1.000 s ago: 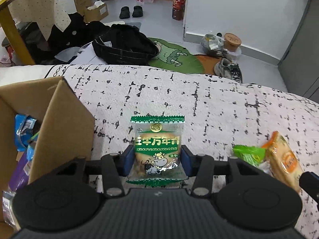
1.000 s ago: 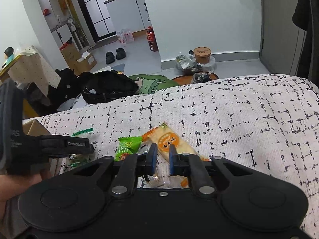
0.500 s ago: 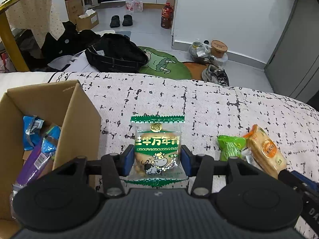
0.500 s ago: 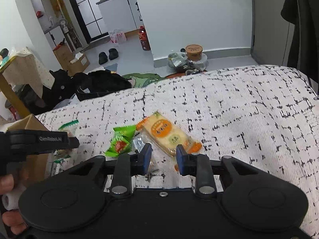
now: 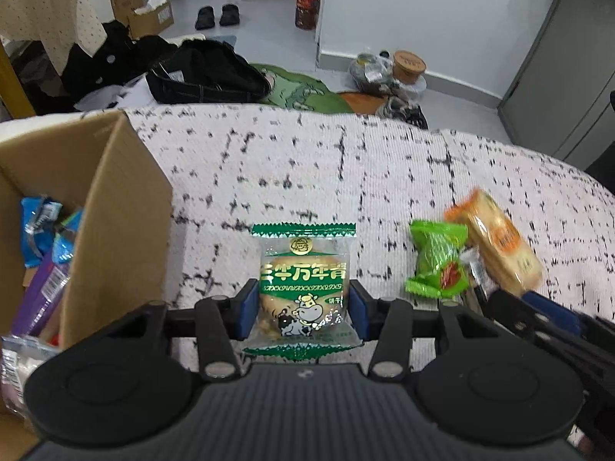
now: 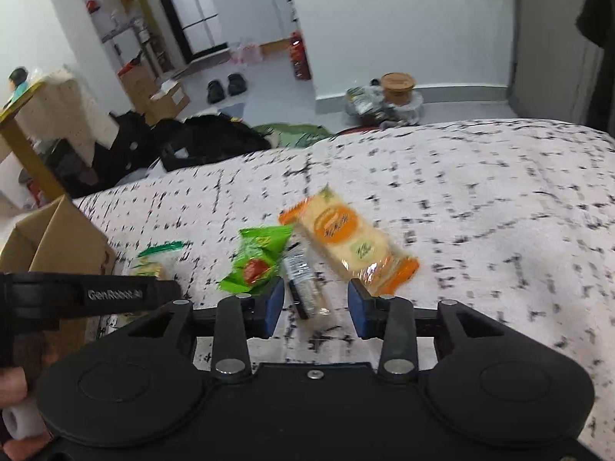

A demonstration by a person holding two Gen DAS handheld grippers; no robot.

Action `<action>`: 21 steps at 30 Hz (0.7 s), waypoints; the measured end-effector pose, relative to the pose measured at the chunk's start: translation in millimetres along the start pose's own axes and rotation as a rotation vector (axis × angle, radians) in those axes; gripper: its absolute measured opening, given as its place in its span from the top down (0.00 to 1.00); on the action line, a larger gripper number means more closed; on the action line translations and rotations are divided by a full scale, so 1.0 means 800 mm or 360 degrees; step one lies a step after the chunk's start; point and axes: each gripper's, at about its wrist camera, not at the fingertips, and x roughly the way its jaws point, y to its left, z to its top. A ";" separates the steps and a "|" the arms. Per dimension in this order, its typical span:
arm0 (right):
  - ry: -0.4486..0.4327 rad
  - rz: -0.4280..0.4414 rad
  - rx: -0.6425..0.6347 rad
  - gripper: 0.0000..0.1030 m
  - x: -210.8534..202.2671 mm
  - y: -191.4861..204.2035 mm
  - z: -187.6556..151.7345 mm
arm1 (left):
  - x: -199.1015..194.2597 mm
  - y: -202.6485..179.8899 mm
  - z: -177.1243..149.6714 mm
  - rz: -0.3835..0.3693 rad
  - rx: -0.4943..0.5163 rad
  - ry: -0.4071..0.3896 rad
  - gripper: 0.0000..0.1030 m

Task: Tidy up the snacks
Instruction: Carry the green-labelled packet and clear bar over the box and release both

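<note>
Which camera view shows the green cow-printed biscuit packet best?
The left wrist view: the green cow-printed biscuit packet fills the centre, label readable, between the left gripper fingers. The right wrist view shows only its top, blurred, behind that gripper.

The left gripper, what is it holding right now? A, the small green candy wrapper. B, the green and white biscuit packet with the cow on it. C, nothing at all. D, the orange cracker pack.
B: in the left wrist view the left gripper has its blue fingers pressed against both sides of the cow biscuit packet, beside the cardboard box.
</note>
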 end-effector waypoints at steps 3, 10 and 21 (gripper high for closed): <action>0.0053 -0.0002 -0.0031 0.64 0.013 0.005 -0.002 | 0.007 -0.003 -0.004 -0.0004 0.0023 0.0042 0.54; 0.0091 -0.0012 -0.0025 0.82 0.010 0.004 -0.009 | 0.018 -0.015 -0.010 0.0044 0.0083 0.0068 0.49; 0.0041 -0.0041 0.0035 0.83 -0.022 0.009 -0.015 | 0.008 -0.011 -0.010 0.0045 0.0087 0.0036 0.53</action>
